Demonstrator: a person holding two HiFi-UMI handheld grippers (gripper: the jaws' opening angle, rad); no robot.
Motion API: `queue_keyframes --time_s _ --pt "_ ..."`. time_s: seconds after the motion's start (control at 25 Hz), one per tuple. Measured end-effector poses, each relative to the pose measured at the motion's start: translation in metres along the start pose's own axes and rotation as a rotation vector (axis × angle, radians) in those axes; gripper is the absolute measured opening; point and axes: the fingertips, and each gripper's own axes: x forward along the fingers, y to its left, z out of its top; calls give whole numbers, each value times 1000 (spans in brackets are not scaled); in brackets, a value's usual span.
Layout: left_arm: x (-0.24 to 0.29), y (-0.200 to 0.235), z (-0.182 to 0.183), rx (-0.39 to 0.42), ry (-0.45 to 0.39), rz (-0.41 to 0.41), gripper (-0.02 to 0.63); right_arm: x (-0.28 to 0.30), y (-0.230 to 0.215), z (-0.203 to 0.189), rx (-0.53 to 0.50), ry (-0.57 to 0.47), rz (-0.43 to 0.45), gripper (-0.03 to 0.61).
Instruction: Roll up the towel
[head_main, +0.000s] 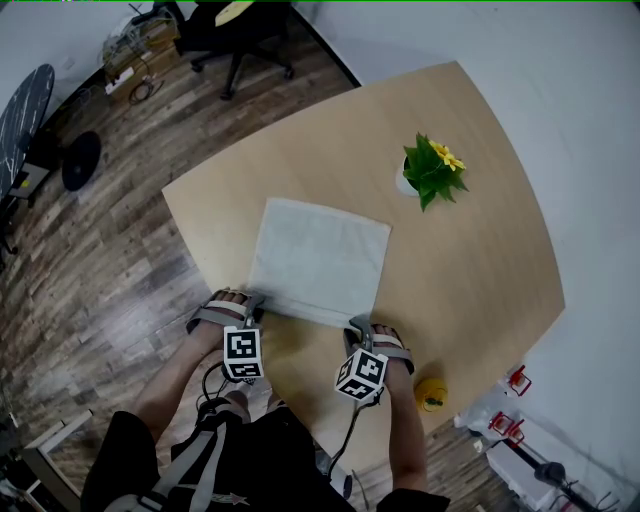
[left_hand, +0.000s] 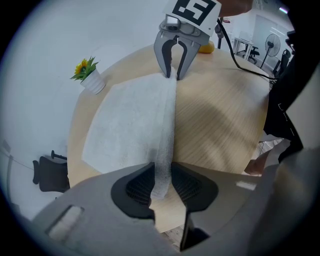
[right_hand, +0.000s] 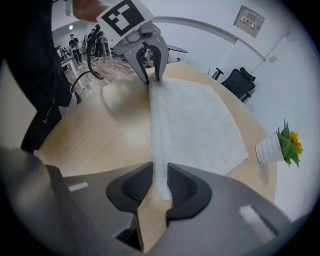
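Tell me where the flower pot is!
In the head view the flower pot stands on the table, toward its far right side. It is just past the far right corner of the towel and not touching it.

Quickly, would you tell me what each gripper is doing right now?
Left gripper: closed on the towel, at its near edge.
Right gripper: closed on the same edge.
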Motion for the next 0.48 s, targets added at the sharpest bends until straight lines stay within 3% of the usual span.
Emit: queue_keyframes --time_s 0.48 --pt "4 -3 0 -1 1 5 38 3 -2 -1 -8 1 13 55"
